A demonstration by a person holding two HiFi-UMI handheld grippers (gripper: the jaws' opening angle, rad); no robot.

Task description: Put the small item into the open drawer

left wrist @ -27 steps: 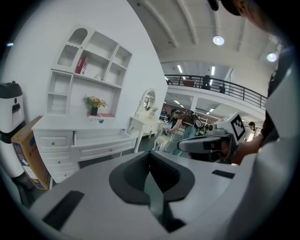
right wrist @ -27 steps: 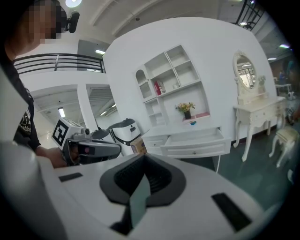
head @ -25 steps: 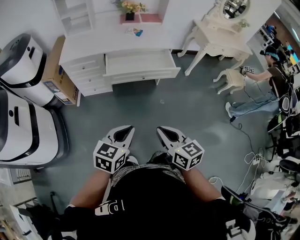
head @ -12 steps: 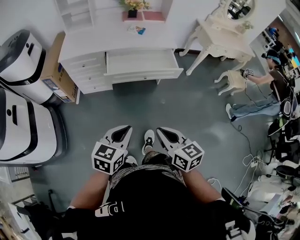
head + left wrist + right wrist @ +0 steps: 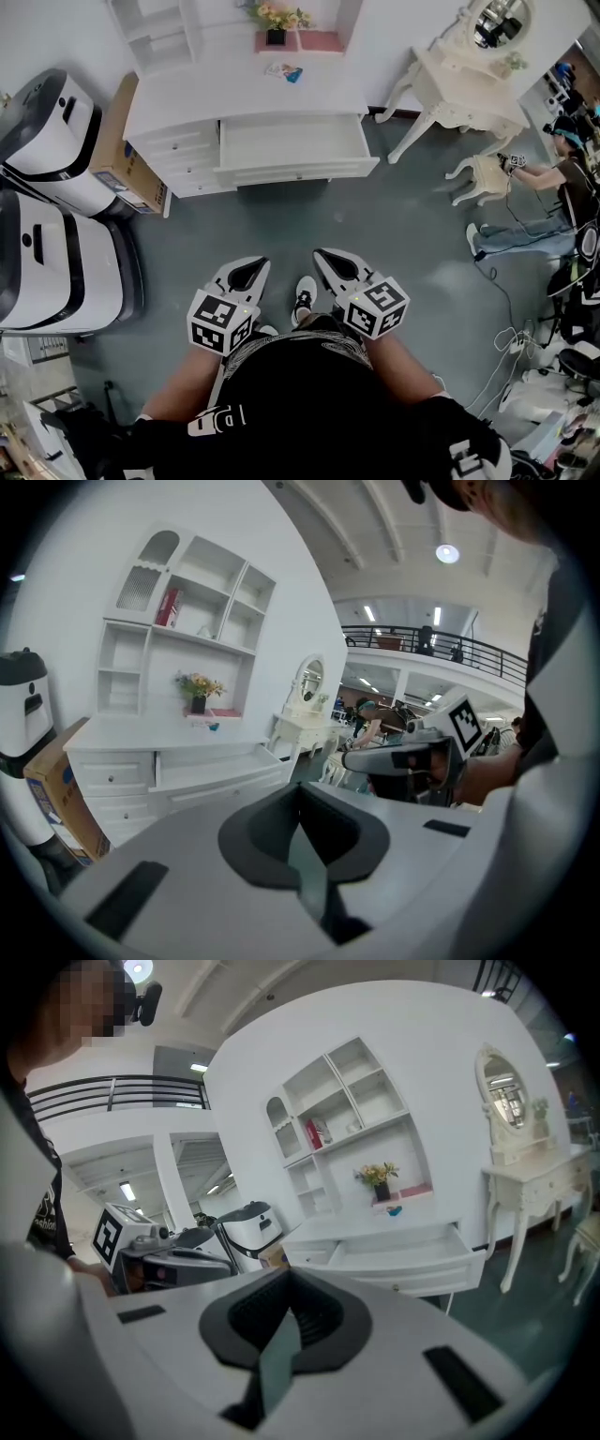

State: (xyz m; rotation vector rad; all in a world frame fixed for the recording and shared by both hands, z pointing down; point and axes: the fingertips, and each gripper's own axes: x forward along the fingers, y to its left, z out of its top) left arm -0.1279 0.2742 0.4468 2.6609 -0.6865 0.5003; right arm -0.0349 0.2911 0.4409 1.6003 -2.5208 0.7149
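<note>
Open floor (image 5: 309,220) before drawer (image 5: 300,172); stool (image 5: 485,176) off right, box (image 5: 122,141) left

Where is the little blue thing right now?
In the head view, the little blue thing lies top centre on the white desk, between the flower pot and the open drawer.

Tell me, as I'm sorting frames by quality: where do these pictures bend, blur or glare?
Head view: even light, sharp, though the wide lens bends lines toward the edges. Left gripper view: round black border, the left tongs slightly soft near the lens, a ceiling lamp glaring. Right gripper view: same border, right tongs soft, the desk crisp.
</note>
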